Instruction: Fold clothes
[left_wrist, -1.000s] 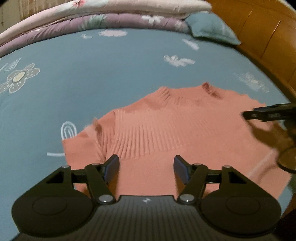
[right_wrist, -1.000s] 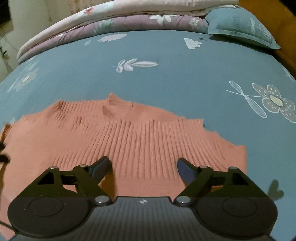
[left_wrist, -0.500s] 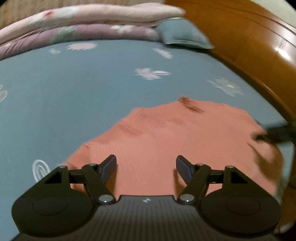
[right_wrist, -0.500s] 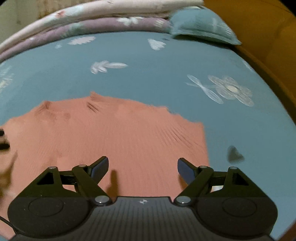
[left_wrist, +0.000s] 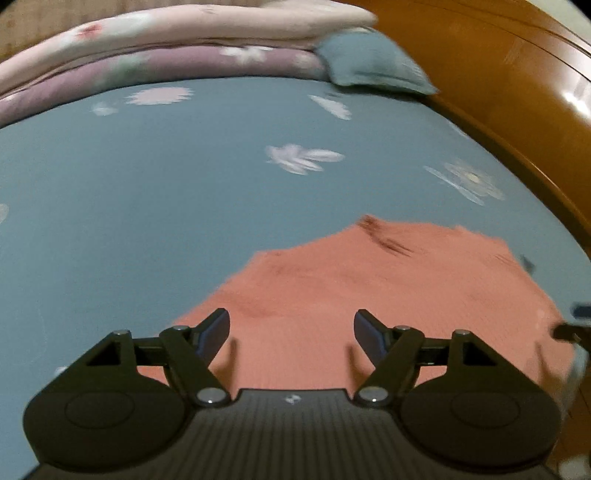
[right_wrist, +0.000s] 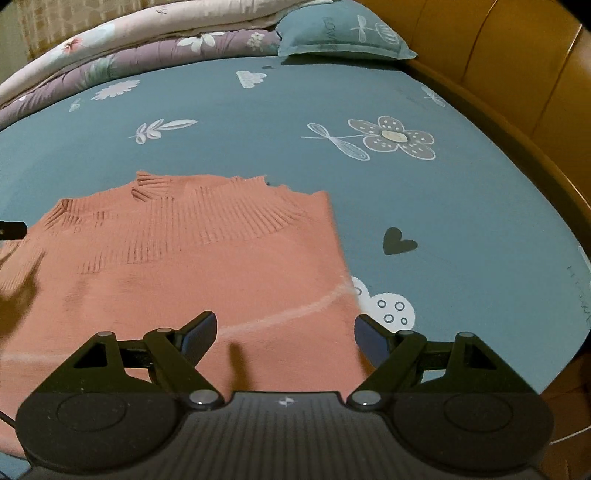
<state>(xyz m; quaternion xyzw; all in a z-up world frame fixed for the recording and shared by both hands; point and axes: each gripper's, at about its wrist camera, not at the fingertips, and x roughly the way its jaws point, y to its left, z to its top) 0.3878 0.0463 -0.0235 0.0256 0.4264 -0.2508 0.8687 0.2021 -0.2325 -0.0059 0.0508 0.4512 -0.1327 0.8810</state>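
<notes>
Here's the salmon-pink sweater (right_wrist: 192, 266) lying flat on the blue flowered bed sheet (right_wrist: 461, 206), toward the near edge of the bed, and both claws are hovering over it with nothing in them. The left claw (left_wrist: 291, 332) is above the sweater's left half, its jaws opening right now with only air between them; the right claw (right_wrist: 284, 330) is spread wide over the right-hand edge, released. By the look of it the sleeves are already tucked in, because the outline reads as a compact block with a straight right side and a pale seam line crossing near the bottom. I'd say the crosswise fold of the body is what's left. The ribbed collar (right_wrist: 155, 184) points away toward the stacked quilts (right_wrist: 147, 48) and pillow (right_wrist: 343, 33), so the long axis seems to run from the near edge to the far side.
</notes>
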